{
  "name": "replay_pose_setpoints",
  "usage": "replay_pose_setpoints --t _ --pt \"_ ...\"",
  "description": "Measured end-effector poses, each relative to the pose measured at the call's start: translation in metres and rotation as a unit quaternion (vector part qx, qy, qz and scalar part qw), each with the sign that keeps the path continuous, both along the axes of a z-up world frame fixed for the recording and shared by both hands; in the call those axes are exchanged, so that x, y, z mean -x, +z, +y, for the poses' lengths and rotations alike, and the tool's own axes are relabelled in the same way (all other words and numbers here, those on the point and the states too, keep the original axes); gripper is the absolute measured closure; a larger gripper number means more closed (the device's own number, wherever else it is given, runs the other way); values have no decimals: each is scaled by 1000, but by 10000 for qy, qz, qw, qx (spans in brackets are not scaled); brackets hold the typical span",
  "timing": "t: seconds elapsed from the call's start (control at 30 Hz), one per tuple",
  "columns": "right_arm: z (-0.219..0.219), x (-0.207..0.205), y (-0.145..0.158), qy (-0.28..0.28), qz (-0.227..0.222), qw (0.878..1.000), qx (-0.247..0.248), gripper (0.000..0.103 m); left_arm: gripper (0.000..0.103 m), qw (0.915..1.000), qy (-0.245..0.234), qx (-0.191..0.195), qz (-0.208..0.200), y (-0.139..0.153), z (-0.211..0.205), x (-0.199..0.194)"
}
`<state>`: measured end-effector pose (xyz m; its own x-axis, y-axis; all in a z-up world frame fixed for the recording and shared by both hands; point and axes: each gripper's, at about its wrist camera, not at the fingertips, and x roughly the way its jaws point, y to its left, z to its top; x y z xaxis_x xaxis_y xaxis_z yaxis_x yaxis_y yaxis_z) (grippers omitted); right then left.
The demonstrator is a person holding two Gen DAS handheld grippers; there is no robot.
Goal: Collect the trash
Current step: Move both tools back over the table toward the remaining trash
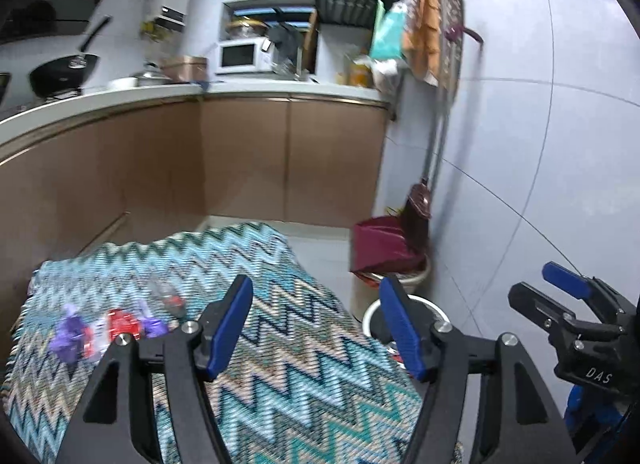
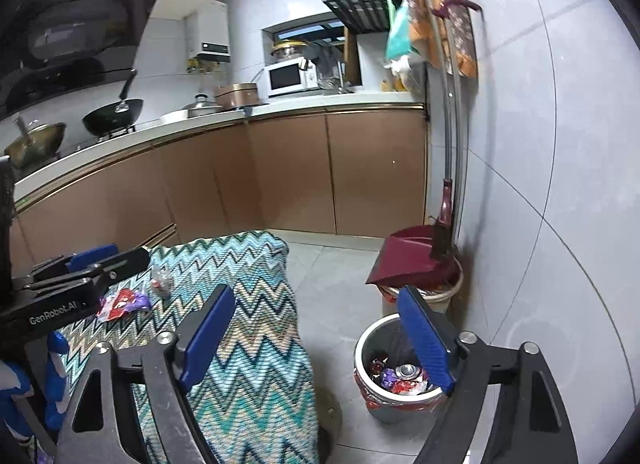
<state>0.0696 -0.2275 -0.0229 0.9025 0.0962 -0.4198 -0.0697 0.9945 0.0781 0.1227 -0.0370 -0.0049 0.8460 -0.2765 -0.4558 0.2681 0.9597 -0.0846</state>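
Both claws are spread wide with nothing between the blue pads. Left gripper (image 1: 316,324) hangs over the zigzag-patterned cloth (image 1: 280,344) that covers the table; right gripper (image 2: 320,332) hangs past the cloth's right edge, its right finger over the rim of the grey trash bin (image 2: 368,344). Landmark: the cloth. On it, toward its left side, lie the remaining pieces of trash: a red-and-purple wrapper (image 1: 116,330) (image 2: 122,302), and just beyond it, farther from the grippers, a crumpled clear wrapper (image 1: 168,296) (image 2: 160,278); whether the two touch cannot be told, left view blurred. Neither claw touches either piece. On the floor just right of the cloth stands the grey bin, holding wrappers and a can top. Beyond the bin, against the wall, a beige bucket (image 2: 440,296) carries a maroon dustpan (image 2: 412,260) with a broom (image 2: 444,224) standing in it. Behind the cloth run brown cabinets (image 2: 288,172) under a white counter.
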Motion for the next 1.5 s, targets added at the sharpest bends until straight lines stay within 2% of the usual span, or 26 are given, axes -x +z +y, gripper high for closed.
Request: replay_pose_setpoints --t 0.2,0.5,0.73,0.93,1.37,1.5 --pt "16 15 4 79 -19 9999 118 13 38 9992 323 -111 -216 3 22 30" --pt "32 30 6 255 -46 9994 211 12 38 9974 538 -190 -430 4 42 61" --pt "46 40 11 339 -209 9988 282 0 38 9959 694 -227 -542 8 56 80" --pt "52 48 17 323 -312 9985 320 0 38 9950 785 -222 -571 6 65 92" --pt "58 70 33 580 -766 9954 8 0 38 9913 994 -264 -822 11 86 122" --pt "62 68 34 757 -723 9945 9 0 38 9913 1041 -108 -795 6 103 127"
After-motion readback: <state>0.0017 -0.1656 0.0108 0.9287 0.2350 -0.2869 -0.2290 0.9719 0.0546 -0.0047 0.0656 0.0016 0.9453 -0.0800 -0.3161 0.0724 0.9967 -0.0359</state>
